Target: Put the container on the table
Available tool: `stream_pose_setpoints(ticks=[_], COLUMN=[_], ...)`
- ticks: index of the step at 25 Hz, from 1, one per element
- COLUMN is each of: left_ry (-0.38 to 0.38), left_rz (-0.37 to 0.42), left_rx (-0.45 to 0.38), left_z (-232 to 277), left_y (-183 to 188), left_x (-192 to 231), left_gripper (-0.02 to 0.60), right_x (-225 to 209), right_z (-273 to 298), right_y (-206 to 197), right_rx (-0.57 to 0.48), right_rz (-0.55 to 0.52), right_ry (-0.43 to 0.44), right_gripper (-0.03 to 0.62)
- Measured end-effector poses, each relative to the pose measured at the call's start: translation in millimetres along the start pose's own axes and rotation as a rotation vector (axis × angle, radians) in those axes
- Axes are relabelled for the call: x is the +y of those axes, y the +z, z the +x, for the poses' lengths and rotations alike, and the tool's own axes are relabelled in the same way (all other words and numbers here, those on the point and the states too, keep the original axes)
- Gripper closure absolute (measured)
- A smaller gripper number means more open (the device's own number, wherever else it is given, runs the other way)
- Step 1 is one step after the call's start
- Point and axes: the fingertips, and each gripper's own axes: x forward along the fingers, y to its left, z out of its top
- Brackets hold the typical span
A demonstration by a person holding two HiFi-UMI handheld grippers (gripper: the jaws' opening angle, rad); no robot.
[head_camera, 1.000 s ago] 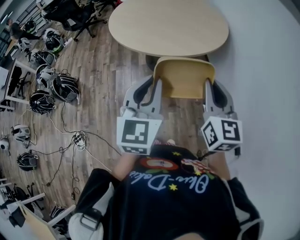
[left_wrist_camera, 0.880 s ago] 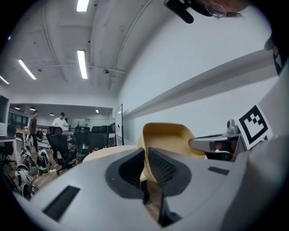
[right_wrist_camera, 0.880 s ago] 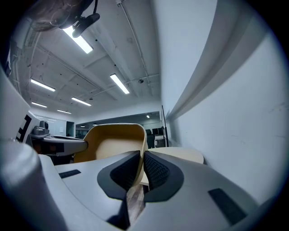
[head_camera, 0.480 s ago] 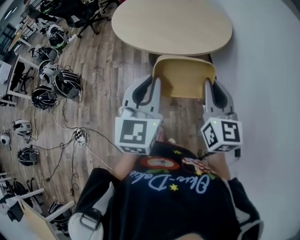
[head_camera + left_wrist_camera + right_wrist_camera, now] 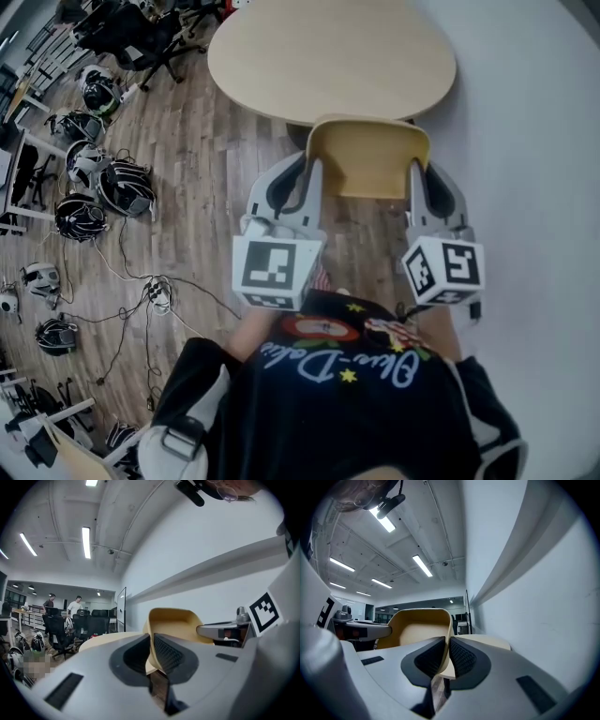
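Note:
A tan plastic container [image 5: 367,161] hangs in the air between both grippers, just short of the round beige table [image 5: 328,56]. My left gripper [image 5: 313,173] is shut on the container's left wall, and my right gripper [image 5: 419,175] is shut on its right wall. In the left gripper view the pads [image 5: 164,652] pinch the thin wall of the container [image 5: 176,620], with the table [image 5: 101,641] behind. The right gripper view shows the right gripper [image 5: 447,654] clamping the container's rim [image 5: 417,625], with the table [image 5: 487,641] just beyond.
A white wall [image 5: 534,141] runs along the right. Several helmets [image 5: 122,187] and cables [image 5: 155,295] lie on the wooden floor at left, with office chairs [image 5: 141,37] at top left. Two people [image 5: 75,606] stand far back in the room.
Both grippers and the container have shifted slightly toward the table, whose near edge now sits a little closer to the container. The grip on both walls is unchanged.

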Motion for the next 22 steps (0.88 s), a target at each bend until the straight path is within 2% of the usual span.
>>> stream_pose_setpoints(ticks=[22], left_ry=[-0.123], left_rz=[-0.013], left_rx=[0.0], left_z=[118.3], left_y=[5.2], left_x=[91.9], left_gripper=[0.557], right_x=[-9.7], right_z=[133.4], right_y=[11.3], right_rx=[0.028], right_rz=[-0.034], right_ry=[-0.106], right_gripper=[0.571])
